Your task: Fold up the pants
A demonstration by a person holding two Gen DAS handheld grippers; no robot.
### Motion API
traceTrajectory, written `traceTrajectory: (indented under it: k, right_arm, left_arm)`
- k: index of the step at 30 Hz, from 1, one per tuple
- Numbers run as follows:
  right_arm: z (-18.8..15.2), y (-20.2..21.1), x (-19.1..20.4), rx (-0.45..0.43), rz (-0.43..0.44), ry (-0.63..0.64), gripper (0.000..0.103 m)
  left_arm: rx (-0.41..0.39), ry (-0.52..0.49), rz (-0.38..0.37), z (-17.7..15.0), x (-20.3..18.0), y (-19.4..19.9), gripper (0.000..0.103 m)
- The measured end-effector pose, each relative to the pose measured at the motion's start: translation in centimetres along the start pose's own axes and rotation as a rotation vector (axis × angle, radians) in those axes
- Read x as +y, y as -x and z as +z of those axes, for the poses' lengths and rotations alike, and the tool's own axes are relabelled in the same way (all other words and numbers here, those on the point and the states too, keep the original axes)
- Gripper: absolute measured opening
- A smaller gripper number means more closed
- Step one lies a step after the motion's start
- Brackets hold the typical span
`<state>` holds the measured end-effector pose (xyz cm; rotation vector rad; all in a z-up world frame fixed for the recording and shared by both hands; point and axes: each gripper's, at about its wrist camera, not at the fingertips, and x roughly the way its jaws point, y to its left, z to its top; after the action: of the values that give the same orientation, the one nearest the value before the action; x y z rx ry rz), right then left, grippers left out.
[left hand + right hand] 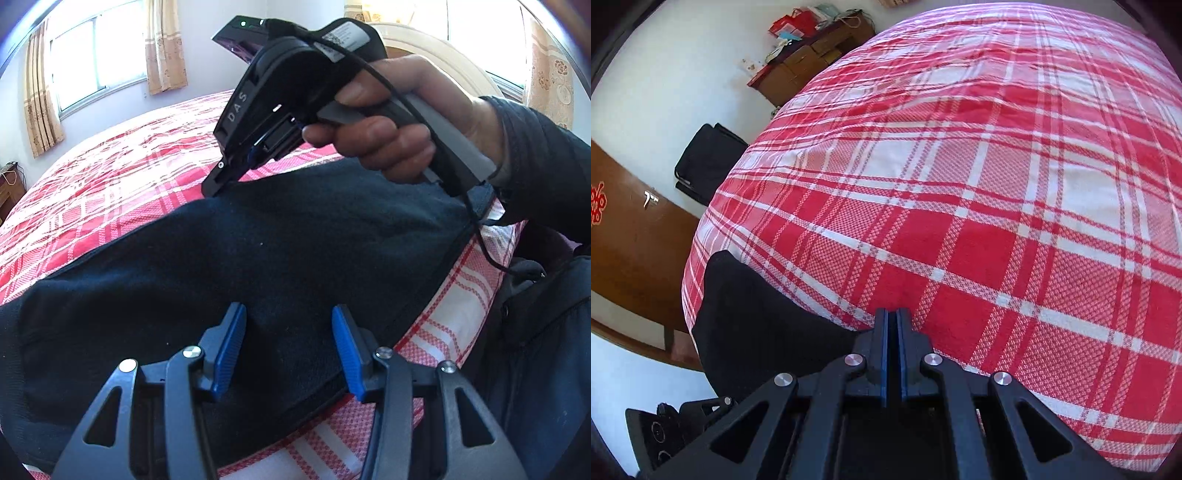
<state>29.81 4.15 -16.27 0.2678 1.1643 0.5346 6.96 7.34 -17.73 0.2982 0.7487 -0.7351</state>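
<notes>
The pants (280, 240) are soft, dark, fuzzy cloth. The bed cover (979, 192) is woven cloth. The left gripper (289, 349) has ridged blue pads (229, 354).

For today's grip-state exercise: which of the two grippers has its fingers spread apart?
The left gripper: its blue pads sit wide apart over the dark pants. The right gripper has its pads pressed together.

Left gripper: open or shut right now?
Open. The left gripper has its blue pads spread wide over the black pants, nothing between them.
</notes>
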Motion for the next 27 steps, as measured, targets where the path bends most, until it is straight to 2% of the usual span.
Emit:
traceTrajectory:
  k: [6,10,12,14,16,18,20,22,24,27]
  right_arm:
    - [-1.1,4.6,1.1,-0.087,0.050,0.088,0.008]
    - [-3.1,6.4,1.8,-0.100,0.106,0.128,0.010]
    - [-4.3,5.8,1.7,-0.060,0.098,0.143,0.023]
    - [-5.3,4.5,1.1,-0.025,0.051,0.141,0.028]
    - [-5.8,3.3,-0.2,-0.001,-0.016,0.108,0.029]
    - [-5.7,3.3,-1.3,-0.024,0.042,0.053,0.028]
    - [-5.6,3.8,-1.5,-0.025,0.050,0.037,0.028]
    - [-5.9,4.7,-0.9,-0.045,0.024,0.069,0.029]
    - [-6.6,5.9,-0.1,-0.068,-0.003,0.114,0.039]
    - [-8.4,7.4,1.0,-0.090,-0.031,0.212,0.043]
  left_arm:
    - [-0.005,0.007,0.023,0.2,-0.1,1.1,0.052]
    - [-0.007,0.025,0.036,-0.3,0.6,1.5,0.052]
    - [-0.004,0.044,0.029,-0.6,0.9,1.2,0.054]
    - [-0.009,0.043,0.027,-0.7,0.4,1.2,0.057]
    - [-0.003,0.027,0.038,-0.6,-0.2,1.1,0.058]
    - [-0.001,0.024,0.044,-0.7,-0.3,1.1,0.058]
    - [0.001,0.037,0.039,-0.7,-0.2,1.3,0.058]
    - [0.000,0.050,0.054,-0.3,-0.2,1.3,0.058]
    - [-0.008,0.059,0.082,0.1,0.0,1.1,0.058]
    - [-0.019,0.101,0.122,0.1,0.8,1.5,0.058]
